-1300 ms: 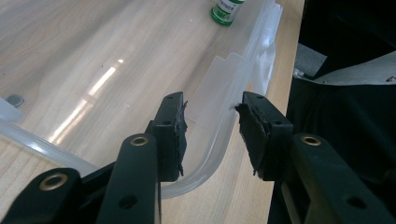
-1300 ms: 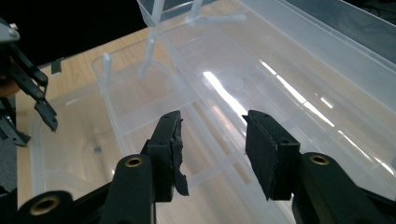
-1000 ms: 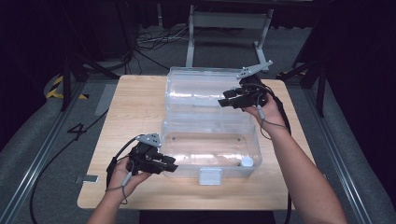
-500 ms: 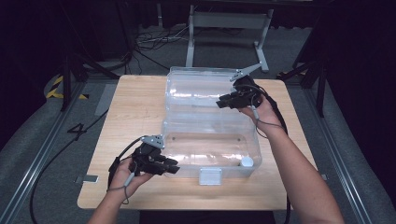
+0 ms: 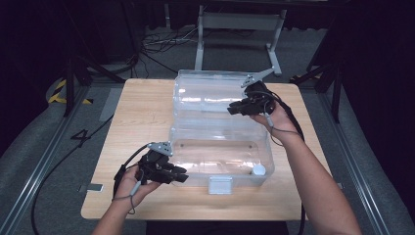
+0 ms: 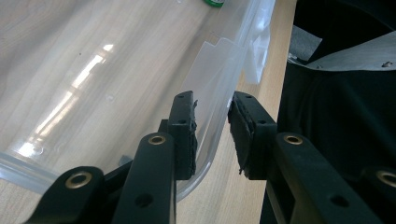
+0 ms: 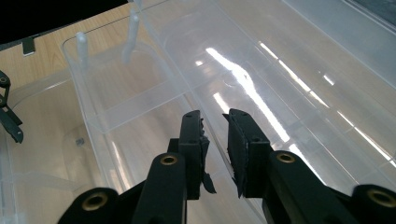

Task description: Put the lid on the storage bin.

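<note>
A clear plastic box lies on the wooden table with its lid folded open behind it. My left gripper is at the box's front left corner. In the left gripper view its jaws have been closing and now clamp the curved corner wall. My right gripper reaches over the lid's right side. Its jaws have just been closing and straddle the lid's thin raised edge, with a gap still showing between the pads.
A small white round piece lies in the box's front right corner. A white latch sticks out at the front wall. A green item shows at the top of the left gripper view. Cables trail off the table's left side.
The right gripper has tipped slightly down toward the lid and its jaws have drawn closer together. The left hand has stayed at the box's corner.
</note>
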